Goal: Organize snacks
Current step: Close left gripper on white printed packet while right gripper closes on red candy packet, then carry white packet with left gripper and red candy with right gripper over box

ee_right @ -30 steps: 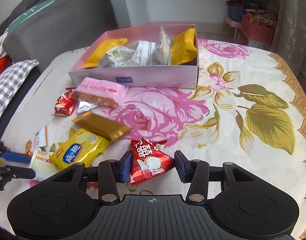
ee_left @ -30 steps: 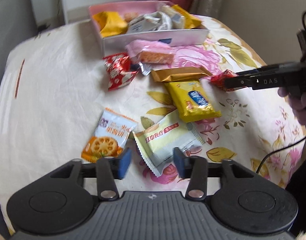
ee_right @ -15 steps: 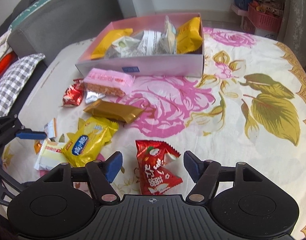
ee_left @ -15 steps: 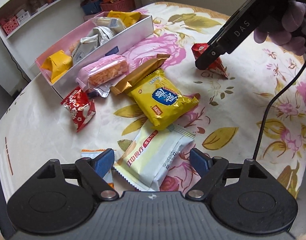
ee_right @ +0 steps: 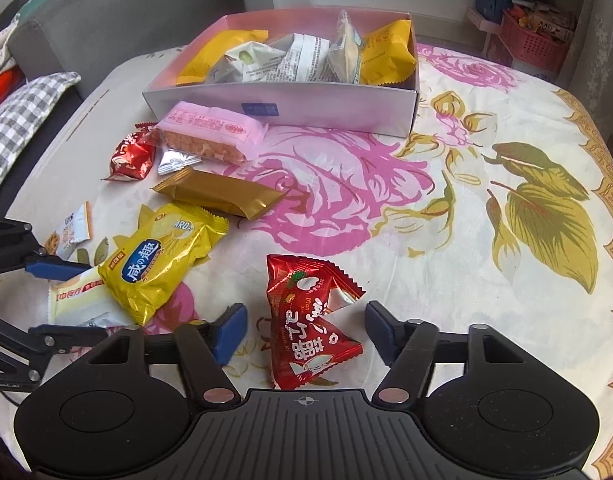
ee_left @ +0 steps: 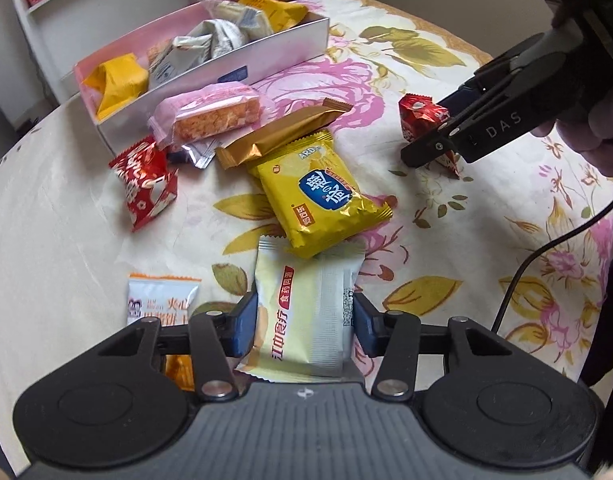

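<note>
From your left wrist view, the pink box sits at the far side of the bench, open-topped and holding yellow and silver packets. Loose snacks lie in front of it; bare cloth spreads to the left, up to the rounded edge. Your left tool is closing on the pale yellow packet, both pads against its sides. An orange-and-white packet is partly hidden behind the tool's left finger. Your right tool reaches in from the right, covering part of a red packet.

From your right wrist view, the same box is crowded inside. Wide open cloth lies to the right, toward the patterned border. Your right tool is closing around the red packet, pads not yet touching it. Your left tool is cut off at the left edge, and the pale yellow packet is half covered by a yellow packet.
</note>
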Tool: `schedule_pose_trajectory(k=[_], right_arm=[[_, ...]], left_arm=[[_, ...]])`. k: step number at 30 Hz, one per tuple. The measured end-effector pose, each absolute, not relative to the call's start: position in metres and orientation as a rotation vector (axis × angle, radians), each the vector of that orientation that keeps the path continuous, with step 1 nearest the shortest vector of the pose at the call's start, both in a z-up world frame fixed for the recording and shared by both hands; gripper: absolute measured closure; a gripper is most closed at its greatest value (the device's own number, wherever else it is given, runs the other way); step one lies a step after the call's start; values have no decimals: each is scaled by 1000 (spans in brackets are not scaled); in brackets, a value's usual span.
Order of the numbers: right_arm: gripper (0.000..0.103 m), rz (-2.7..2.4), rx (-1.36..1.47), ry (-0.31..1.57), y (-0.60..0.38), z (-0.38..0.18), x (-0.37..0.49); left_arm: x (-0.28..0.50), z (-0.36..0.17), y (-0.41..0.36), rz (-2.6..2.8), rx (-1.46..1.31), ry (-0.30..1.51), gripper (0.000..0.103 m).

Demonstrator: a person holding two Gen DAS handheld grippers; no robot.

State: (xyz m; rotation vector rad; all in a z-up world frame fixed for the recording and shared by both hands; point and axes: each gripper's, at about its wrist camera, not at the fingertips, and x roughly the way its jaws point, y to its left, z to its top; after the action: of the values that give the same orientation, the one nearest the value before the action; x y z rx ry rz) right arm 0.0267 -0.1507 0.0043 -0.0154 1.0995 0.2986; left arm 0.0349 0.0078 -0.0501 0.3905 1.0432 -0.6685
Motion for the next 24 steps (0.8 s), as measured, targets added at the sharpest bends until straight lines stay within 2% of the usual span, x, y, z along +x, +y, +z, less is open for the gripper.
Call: schedule_pose_trajectory(k=[2,6,24], right_arm=[[67,302,-25,1096,-151,5,26],[72,312,7,1108,-153,7,27],[73,320,134,1040,-154,38,46]], left_arm=[[33,-49,8,-642,371,1056,59],[36,-47,13,-591,310,1086,60],[46,-7,41,-458,86,995,60]])
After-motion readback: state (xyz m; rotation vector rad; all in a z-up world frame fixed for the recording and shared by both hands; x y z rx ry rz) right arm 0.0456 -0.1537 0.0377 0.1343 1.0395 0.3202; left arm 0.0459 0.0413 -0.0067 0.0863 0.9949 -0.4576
